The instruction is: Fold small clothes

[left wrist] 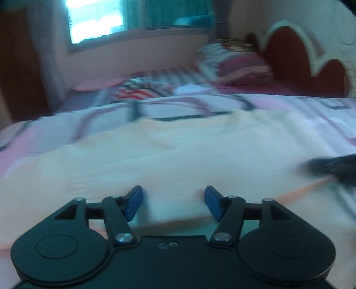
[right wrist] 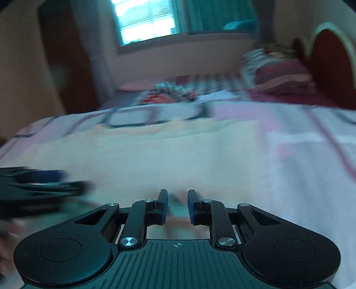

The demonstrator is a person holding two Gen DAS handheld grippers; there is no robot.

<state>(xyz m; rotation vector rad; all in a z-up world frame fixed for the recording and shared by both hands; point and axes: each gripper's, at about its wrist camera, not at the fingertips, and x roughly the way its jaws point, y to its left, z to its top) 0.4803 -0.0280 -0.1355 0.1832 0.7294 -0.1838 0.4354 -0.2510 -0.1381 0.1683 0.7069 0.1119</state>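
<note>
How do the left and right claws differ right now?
1. The left claw has its jaws spread wide; the right claw has only a narrow gap between them.
2. The left claw has nothing between its blue pads, only the cream garment beyond; the right claw's gap shows a blurred fold of fabric, grip unclear.

Both are black with blue pads, low over the same garment on the bed.

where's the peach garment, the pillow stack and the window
peach garment (left wrist: 178, 155), left wrist view, its flat middle
pillow stack (left wrist: 240, 66), left wrist view, the maroon pillow's side
window (right wrist: 146, 20), right wrist view, the bright pane
</note>
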